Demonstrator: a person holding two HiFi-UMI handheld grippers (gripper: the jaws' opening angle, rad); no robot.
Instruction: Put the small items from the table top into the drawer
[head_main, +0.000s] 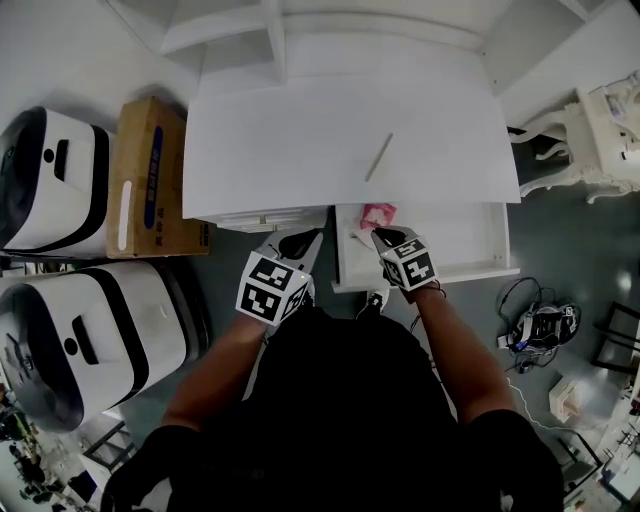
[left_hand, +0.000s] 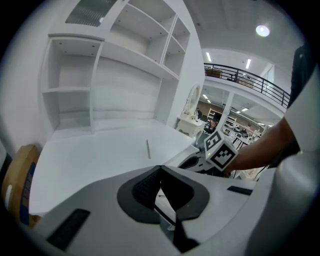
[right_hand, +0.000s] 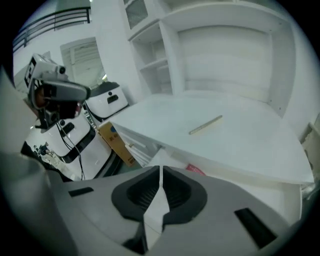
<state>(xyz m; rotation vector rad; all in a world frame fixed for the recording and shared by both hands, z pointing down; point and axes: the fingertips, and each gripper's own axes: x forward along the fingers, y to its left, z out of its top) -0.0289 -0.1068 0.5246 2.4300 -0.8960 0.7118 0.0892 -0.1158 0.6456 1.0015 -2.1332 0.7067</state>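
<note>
White bench (head_main: 300, 140) carries stick (head_main: 379, 157) | drawer (head_main: 470, 240) below bench open | our left gripper (head_main: 300, 243) closed | right gripper (head_main: 385, 238) pinching white slip (right_hand: 155, 205)

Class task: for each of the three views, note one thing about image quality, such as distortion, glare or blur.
Head view: dim at the corners, while the table top is bright and nearly washed out. Left gripper view: strong fisheye bows the shelves; a ceiling lamp glares. Right gripper view: black rounded border; the near right gripper is soft.
</note>
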